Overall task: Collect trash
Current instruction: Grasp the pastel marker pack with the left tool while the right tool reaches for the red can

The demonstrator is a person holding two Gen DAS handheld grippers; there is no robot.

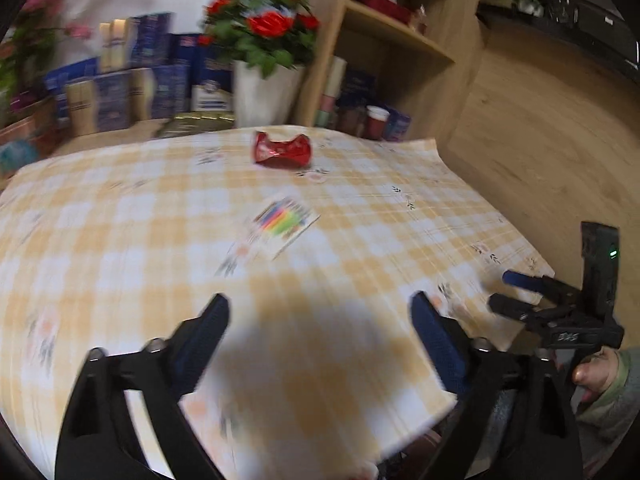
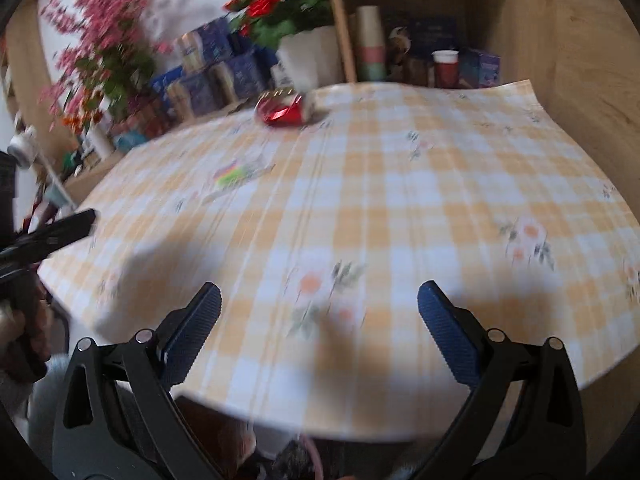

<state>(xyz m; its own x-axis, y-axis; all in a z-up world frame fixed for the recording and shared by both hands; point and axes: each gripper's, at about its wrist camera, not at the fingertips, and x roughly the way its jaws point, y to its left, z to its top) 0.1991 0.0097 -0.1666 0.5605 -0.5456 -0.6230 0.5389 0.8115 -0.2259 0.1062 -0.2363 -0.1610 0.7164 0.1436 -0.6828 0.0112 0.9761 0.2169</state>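
Note:
A crushed red can [image 1: 282, 150] lies near the far edge of the table, whose yellow check cloth [image 1: 120, 240] fills both views; the can [image 2: 280, 110] also shows in the right wrist view. Closer in lies a flat wrapper with coloured stripes [image 1: 280, 226], blurred in the right wrist view [image 2: 236, 174]. My left gripper [image 1: 320, 300] hangs open over the near part of the cloth with nothing between its fingers. My right gripper [image 2: 320, 288] is open too, above the near edge, and empty. Each gripper shows at the side of the other's view [image 1: 506, 290] [image 2: 80, 220].
Behind the table stand a white pot of red flowers [image 1: 264, 92], stacked blue boxes [image 1: 120, 92] and a wooden shelf [image 1: 392, 36] with a red cup [image 1: 376, 120]. Pink flowers [image 2: 100, 40] rise at the back left. A hand [image 1: 596, 372] holds the right gripper.

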